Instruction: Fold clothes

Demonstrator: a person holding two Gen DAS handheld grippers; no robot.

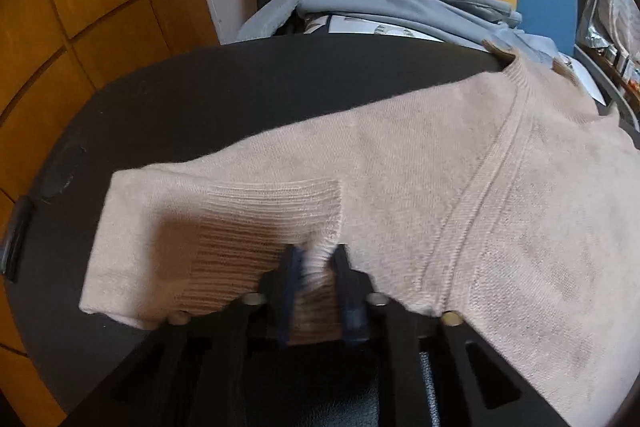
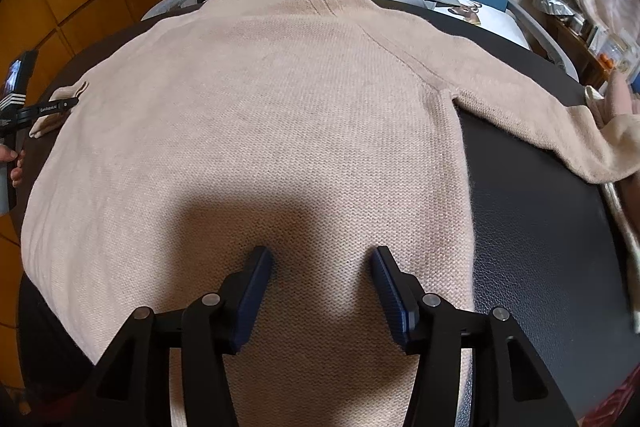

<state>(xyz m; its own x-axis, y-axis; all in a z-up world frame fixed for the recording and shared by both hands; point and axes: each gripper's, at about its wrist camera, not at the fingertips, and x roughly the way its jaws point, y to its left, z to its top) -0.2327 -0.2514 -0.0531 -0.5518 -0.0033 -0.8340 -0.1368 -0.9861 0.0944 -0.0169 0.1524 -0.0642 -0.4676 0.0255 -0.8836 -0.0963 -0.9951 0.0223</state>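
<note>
At the bottom of the left wrist view, the left gripper (image 1: 318, 259) has its two blue-padded fingers (image 1: 291, 267) drawn close together, pinching a bunch of the ribbed cuff (image 1: 272, 227) of the beige sweater (image 1: 480, 207). That sleeve lies folded across the middle of the frame on the round black table (image 1: 180, 99), whose bare top shows in the upper left. Right of the cuff, a raglan seam runs up toward the collar in the upper right. Beyond the table's far edge, a grey garment (image 1: 420, 3) is heaped on a chair.

In the right wrist view, the right gripper (image 2: 322, 259) sits at bottom centre with its fingers (image 2: 256, 287) spread apart over the sweater's body, with nothing pinched between them. The sweater fills the centre; its other sleeve (image 2: 560, 131) stretches out to the right edge over the dark tabletop. At the far left edge, a hand (image 2: 14, 163) holds the other gripper at the sleeve end.
</note>
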